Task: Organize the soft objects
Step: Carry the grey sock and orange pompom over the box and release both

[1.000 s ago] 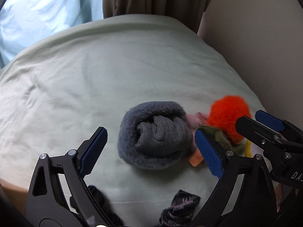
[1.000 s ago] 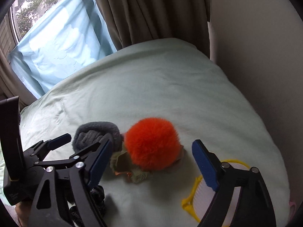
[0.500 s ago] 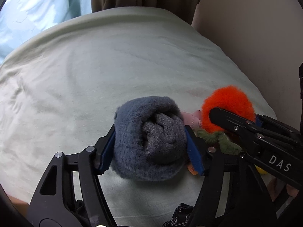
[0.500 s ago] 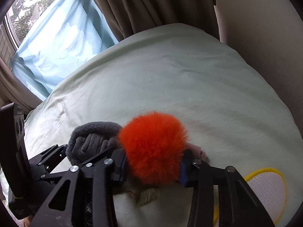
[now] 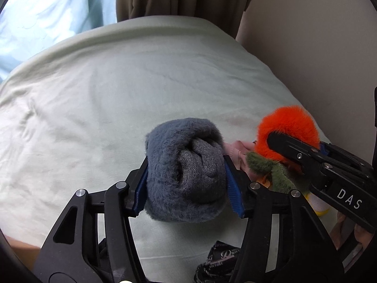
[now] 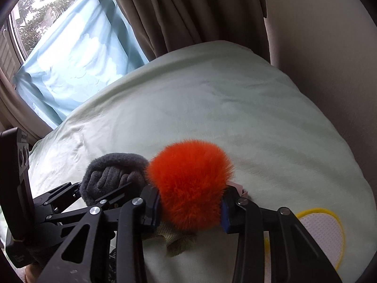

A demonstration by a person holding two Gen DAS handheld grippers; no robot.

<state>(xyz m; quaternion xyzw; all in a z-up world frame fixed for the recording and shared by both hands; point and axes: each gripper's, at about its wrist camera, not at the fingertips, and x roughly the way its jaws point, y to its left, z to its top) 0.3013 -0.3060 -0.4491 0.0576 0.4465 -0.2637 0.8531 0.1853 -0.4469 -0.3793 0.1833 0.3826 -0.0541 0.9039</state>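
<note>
A big bed with a pale green sheet [image 5: 99, 99] fills both views. On it, side by side, both claws point down at a slant. The left claw [image 5: 186, 184] has just squeezed in on the rolled-up fuzzy grey sock bundle [image 5: 183, 169], blue pads pressing its sides. The right claw [image 6: 190, 206] has just closed on the fluffy orange pom-pom ball [image 6: 188, 184], which sits just right of the bundle. White letters "DAS" [image 5: 348, 199] show on the right claw's black side

yellow-rimmed mesh item [image 6: 322, 233] partly behind right gripper arm, black patterned fabric [image 5: 218, 261] cut off by frame edge
</note>
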